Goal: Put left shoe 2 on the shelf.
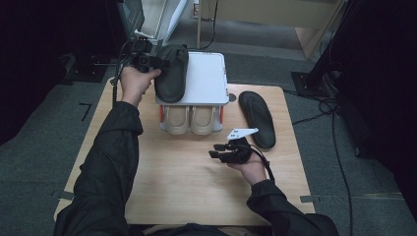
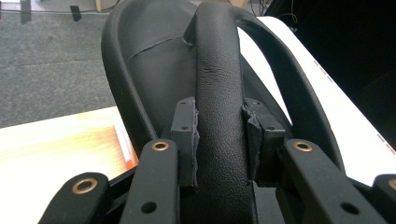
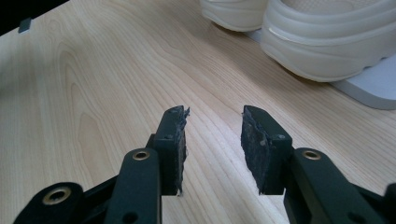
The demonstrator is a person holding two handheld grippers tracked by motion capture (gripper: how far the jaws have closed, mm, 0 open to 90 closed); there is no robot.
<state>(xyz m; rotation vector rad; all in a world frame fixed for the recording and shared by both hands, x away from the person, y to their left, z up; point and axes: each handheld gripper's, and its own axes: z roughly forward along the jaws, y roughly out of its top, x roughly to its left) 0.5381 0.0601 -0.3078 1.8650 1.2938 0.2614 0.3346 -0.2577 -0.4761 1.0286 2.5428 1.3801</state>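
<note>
Jaws clamp slipper (image 2: pixel 217 121) strap; second slipper (image 1: pixel 256 118) tabletop.

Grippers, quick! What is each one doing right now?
Left gripper: closed on the strap of the black slipper, over the white rack.
Right gripper: open, holding nothing, above the wooden table.

In front of the white shoe rack (image 1: pixel 206 78) I see bare table (image 1: pixel 187 191), so I can pass there. The beige shoes (image 1: pixel 190 119) block its lower shelf. Right of the rack, the black slipper (image 1: pixel 257 118) narrows the way.
</note>
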